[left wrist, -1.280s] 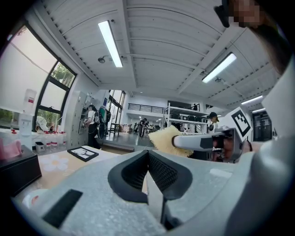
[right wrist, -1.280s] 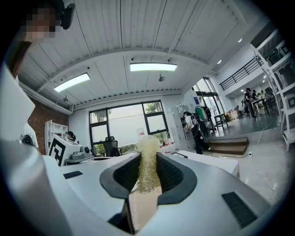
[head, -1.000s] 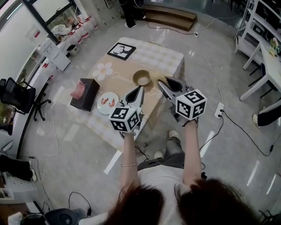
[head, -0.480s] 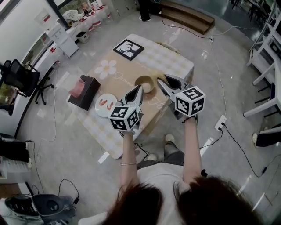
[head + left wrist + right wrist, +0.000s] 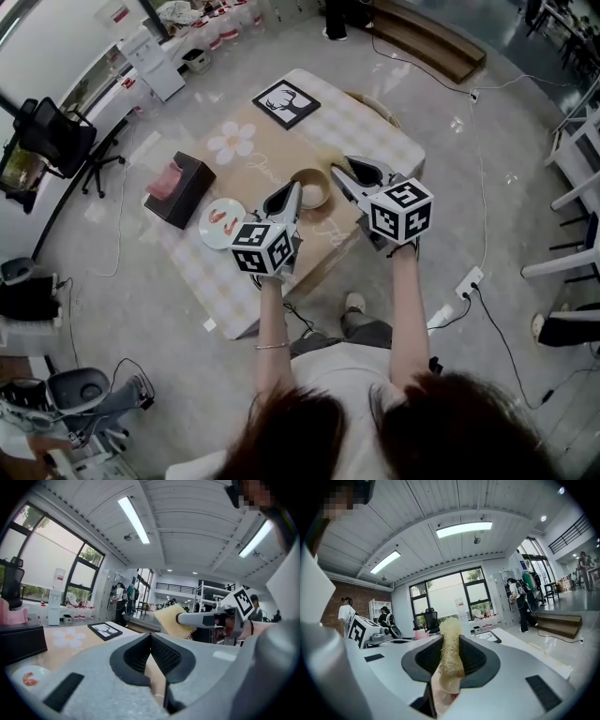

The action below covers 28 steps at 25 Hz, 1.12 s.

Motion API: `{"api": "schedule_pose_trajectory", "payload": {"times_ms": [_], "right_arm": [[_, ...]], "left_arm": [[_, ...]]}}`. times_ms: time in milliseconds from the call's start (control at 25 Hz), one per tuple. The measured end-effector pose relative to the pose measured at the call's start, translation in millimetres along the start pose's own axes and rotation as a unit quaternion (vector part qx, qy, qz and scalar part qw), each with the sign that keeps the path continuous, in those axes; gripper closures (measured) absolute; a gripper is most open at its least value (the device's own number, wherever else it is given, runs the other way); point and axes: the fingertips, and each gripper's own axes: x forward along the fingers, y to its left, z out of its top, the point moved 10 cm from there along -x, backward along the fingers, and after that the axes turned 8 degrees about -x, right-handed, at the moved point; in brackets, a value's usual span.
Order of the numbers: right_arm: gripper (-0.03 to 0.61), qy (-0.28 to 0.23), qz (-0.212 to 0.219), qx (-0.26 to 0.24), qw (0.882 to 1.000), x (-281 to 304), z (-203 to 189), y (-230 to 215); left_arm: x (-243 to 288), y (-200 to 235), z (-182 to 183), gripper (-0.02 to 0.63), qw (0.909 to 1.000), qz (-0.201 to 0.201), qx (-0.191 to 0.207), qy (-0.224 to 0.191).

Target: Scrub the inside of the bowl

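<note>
The tan bowl (image 5: 312, 175) stands on the beige tablecloth (image 5: 253, 169), near the table's middle. My left gripper (image 5: 292, 187) is held in the air just left of the bowl, its jaws shut with nothing between them (image 5: 151, 637). My right gripper (image 5: 345, 167) hovers to the right of the bowl and is shut on a yellow fibrous scrub sponge (image 5: 450, 656). In the left gripper view the same sponge (image 5: 172, 619) sticks out of the right gripper's tips. Neither gripper touches the bowl.
A black tissue box (image 5: 180, 192) with a pink tissue and a white plate (image 5: 223, 225) with a red pattern lie on the table's left. A black framed picture (image 5: 286, 103) sits at its far end. An office chair (image 5: 56, 136) and floor cables (image 5: 487, 272) surround the table.
The head view has shifted, so the table and bowl now lie nearer the gripper tips. Both grippers keep their pose and stay shut, the right one still holding the sponge.
</note>
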Motion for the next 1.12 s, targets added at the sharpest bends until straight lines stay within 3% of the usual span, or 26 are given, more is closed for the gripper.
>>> {"api": "schedule_pose_trajectory", "payload": {"times_ms": [400,680,800,960,1120], "right_arm": [[0.488,0.033,0.07,-0.008,0.997,33.0,-5.0,-23.9],[0.488,0.058,0.099,-0.008,0.993,60.2,-13.2,-24.2],[0.488,0.06,0.096,0.004,0.994,71.0,-14.1,-27.3],[0.488,0.072,0.098,0.001,0.993,86.1,-14.0,-26.1],[0.488,0.077,0.092,-0.001,0.993,96.1,-12.8,-30.4]], "left_arm": [[10.2,9.1,-9.6,0.603,0.9972,0.063,-0.04,-0.011],[5.1,25.6,-25.7,0.603,0.9934,0.09,-0.071,0.009],[7.2,33.3,-29.8,0.603,0.9945,0.063,-0.081,0.023],[6.6,48.5,-36.7,0.603,0.9917,0.005,-0.126,0.025],[8.7,60.3,-38.3,0.603,0.9914,-0.007,-0.127,0.03]]}}
